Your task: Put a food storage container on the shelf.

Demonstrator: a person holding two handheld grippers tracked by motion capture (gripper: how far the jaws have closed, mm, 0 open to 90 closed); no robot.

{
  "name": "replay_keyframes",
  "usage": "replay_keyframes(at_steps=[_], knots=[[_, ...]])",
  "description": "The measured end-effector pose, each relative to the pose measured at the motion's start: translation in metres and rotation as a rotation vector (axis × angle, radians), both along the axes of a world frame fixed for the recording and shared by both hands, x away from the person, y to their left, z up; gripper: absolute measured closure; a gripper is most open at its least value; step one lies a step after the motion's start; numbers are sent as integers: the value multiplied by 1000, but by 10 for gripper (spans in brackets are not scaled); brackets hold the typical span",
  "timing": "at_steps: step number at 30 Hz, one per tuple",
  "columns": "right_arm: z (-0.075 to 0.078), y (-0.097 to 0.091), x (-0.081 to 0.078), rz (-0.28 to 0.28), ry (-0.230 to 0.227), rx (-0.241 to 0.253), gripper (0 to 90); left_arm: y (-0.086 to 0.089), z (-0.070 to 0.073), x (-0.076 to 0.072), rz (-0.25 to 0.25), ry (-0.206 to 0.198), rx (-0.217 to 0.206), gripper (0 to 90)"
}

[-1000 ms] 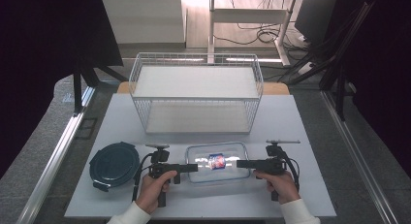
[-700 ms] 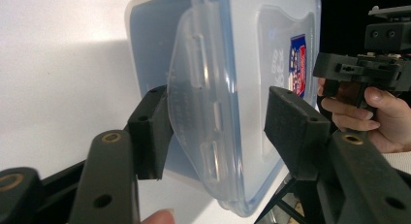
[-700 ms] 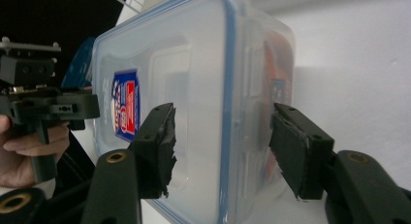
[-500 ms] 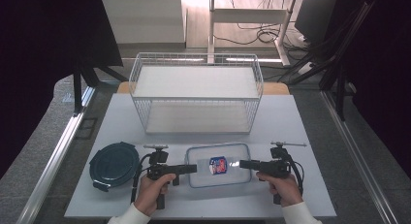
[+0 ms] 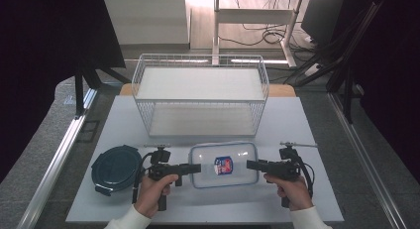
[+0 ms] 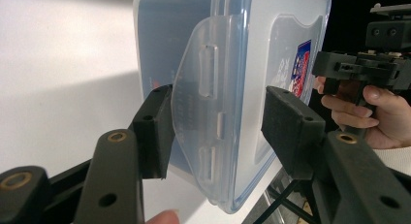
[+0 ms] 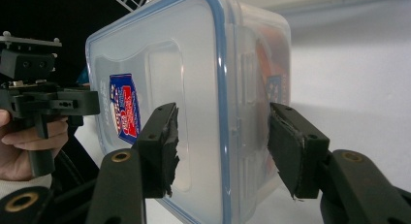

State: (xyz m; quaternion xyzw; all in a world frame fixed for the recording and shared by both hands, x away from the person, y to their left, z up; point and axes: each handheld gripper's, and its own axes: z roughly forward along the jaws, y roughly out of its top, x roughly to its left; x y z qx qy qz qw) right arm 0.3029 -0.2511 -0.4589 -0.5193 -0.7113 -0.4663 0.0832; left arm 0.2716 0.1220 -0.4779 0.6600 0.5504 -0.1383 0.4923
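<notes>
A clear plastic container (image 5: 224, 164) with a blue-rimmed lid and a red and blue sticker lies between my two grippers at the table's front. My left gripper (image 5: 195, 168) holds its left end. In the left gripper view the end flap (image 6: 203, 107) sits between the pads of the left gripper (image 6: 215, 127). My right gripper (image 5: 251, 164) holds the opposite end. In the right gripper view the container (image 7: 194, 64) fills the gap of the right gripper (image 7: 220, 141). Both pairs of jaws have just been closing on the container. It looks raised a little off the table.
A white wire basket (image 5: 148, 110) stands behind the container at mid-table. A round dark blue lidded box (image 5: 116, 167) lies left of my left hand. The white table (image 5: 307, 125) ends close in front of the hands. Dark curtains and metal rails flank it.
The gripper tips stood closer together over the container's middle; they have drawn apart to its two ends. Hands and container have risen slightly.
</notes>
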Motion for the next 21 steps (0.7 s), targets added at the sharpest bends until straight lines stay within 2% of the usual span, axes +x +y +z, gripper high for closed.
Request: replay_keyframes(at_steps=[1,3,4,5,6,10,13,14,18,19,21], knots=[[6,1,1,-2,-17,1,458,1,6,1,1,-14,0,466],[9,2,1,0,-23,1,458,3,10,1,-1,-23,1,467],[17,5,3,7,-45,7,458,5,14,1,0,-33,2,467],[19,6,3,8,-49,10,459,8,22,1,4,-47,6,468],[19,6,3,8,-49,10,459,8,22,1,4,-47,6,468],[33,14,7,24,-73,15,460,16,37,3,12,-76,14,468],[47,20,12,28,-104,20,460,20,49,5,19,-96,15,469],[51,21,13,30,-113,22,460,24,58,6,17,-113,22,469],[61,26,17,35,-121,30,460,28,69,9,23,-132,25,474],[69,29,22,36,-133,35,461,30,74,11,28,-140,25,474],[72,30,23,37,-140,37,461,33,81,13,37,-156,28,475]])
